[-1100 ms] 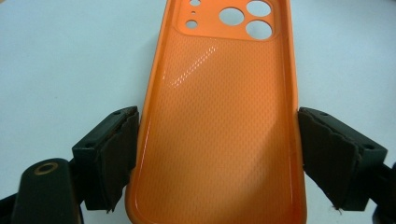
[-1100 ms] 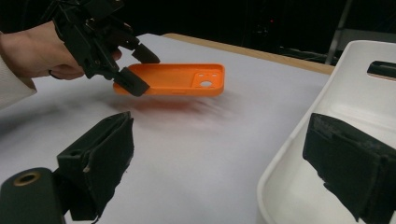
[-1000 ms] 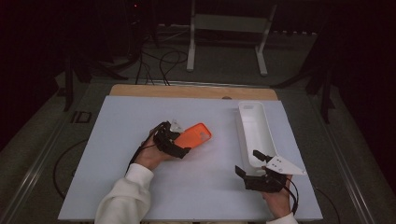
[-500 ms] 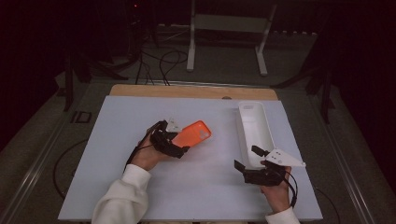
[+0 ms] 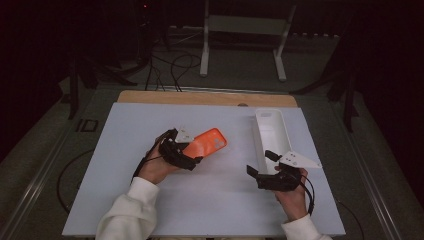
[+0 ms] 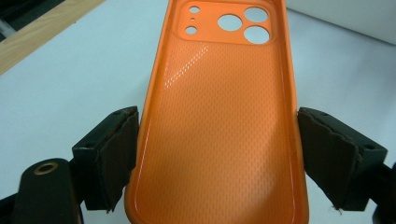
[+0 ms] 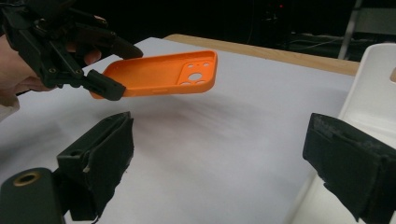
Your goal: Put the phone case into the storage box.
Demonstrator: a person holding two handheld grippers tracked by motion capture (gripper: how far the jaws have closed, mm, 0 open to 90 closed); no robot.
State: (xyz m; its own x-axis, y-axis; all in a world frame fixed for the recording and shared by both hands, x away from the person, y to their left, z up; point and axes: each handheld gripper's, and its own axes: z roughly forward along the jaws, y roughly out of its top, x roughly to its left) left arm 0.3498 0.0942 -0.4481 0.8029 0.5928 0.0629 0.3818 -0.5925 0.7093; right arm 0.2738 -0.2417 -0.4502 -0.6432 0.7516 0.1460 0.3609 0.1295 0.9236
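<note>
Right gripper: the black two-jaw right gripper [image 5: 262,165] sits low at the near right of the white surface [image 5: 125,150], held in a hand [image 5: 292,197]; its jaws stand wide apart with nothing between them, as the right gripper view shows.
Left gripper: the black two-jaw left gripper [image 5: 184,148], held by a hand [image 5: 156,167] in a cream sleeve [image 5: 127,215], is clamped on the orange soft plastic phone case [image 6: 219,126], one pad on each long edge.
Phone case: lifted clear of the surface, its hollow inner side up (camera cut-outs at the far end), its shadow on the surface below it in the right gripper view.
Tray: a long white plastic tray [image 5: 270,132] lies just beyond the right gripper, well apart from the phone case.
Far edge: a strip of pale wood [image 5: 205,98] borders the surface.
</note>
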